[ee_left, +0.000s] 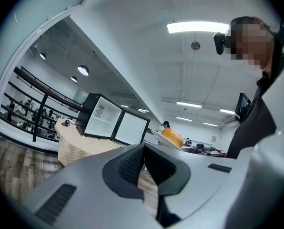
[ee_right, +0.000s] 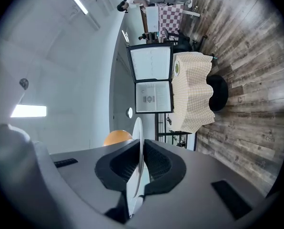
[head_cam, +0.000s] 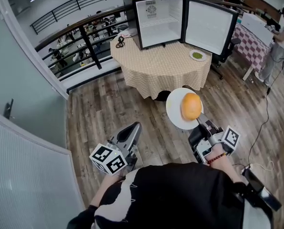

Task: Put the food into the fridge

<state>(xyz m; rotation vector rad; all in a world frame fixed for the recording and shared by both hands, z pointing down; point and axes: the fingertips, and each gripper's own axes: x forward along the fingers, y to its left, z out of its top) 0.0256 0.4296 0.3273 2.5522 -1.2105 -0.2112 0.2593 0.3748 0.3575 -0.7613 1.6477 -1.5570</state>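
The right gripper [head_cam: 202, 123] has its jaws closed on the rim of a white plate [head_cam: 175, 111]. The right gripper view shows the rim pinched edge-on between the two pads. An orange [head_cam: 191, 106] sits on the plate, just past the jaws. Plate and orange are held out over the wood floor [head_cam: 108, 104], well short of the bench [head_cam: 161, 68].

The left gripper [head_cam: 134, 128] is lower and to the left. Its jaws are closed together with nothing between them, and both grippers point toward the bench.

The bench is round and covered with a checked cloth. The fridge [head_cam: 158, 15] stands at its far side with its door [head_cam: 208, 26] swung wide to the right. The inside is white and bare, with one shelf across it.

A small plate [head_cam: 197, 56] with something green on it lies on the bench below the door's edge. A dark coiled thing [head_cam: 120, 42] lies left of the fridge — too small to tell what it is. A person [head_cam: 279, 46] stands far right beside a table with a checked cloth [head_cam: 249, 44].
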